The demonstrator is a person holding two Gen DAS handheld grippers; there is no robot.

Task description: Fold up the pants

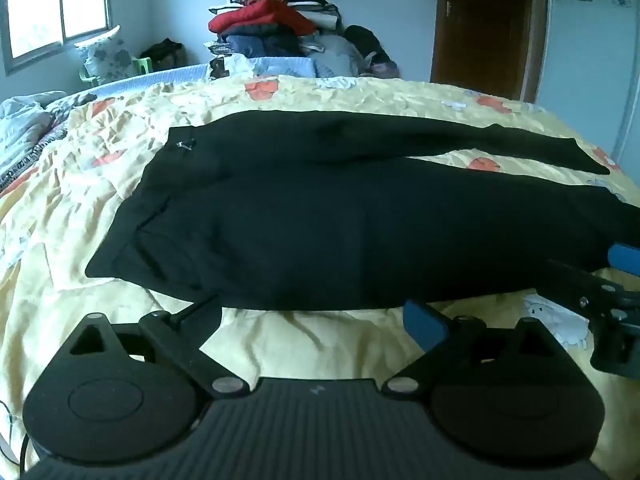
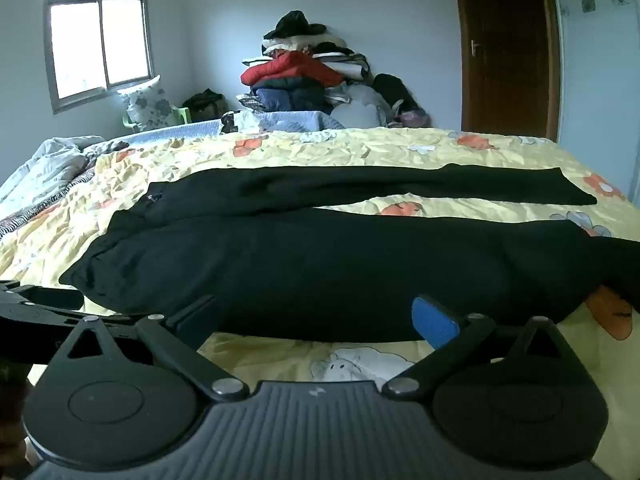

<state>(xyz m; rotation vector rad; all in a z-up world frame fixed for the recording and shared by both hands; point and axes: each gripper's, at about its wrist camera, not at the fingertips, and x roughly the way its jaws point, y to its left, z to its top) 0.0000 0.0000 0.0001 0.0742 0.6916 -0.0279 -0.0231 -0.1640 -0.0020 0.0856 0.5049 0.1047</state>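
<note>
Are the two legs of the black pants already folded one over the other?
No, the black pants lie flat with both legs apart on the yellow floral bedsheet.

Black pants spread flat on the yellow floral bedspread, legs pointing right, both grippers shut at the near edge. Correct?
Not quite: both grippers are open. The left gripper and right gripper each show jaws spread wide in their own wrist views, nothing clamped. The black pants do lie flat on the yellow floral bedspread, legs pointing right.

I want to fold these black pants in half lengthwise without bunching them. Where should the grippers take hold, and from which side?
Probably along the near long edge of the black pants: left gripper by the waistband corner, right gripper further down the near leg. Come in low from the near side. That edge lies flat and straight on the yellow bedspread, just ahead of both open grippers, so it can be lifted over the far leg.
</note>
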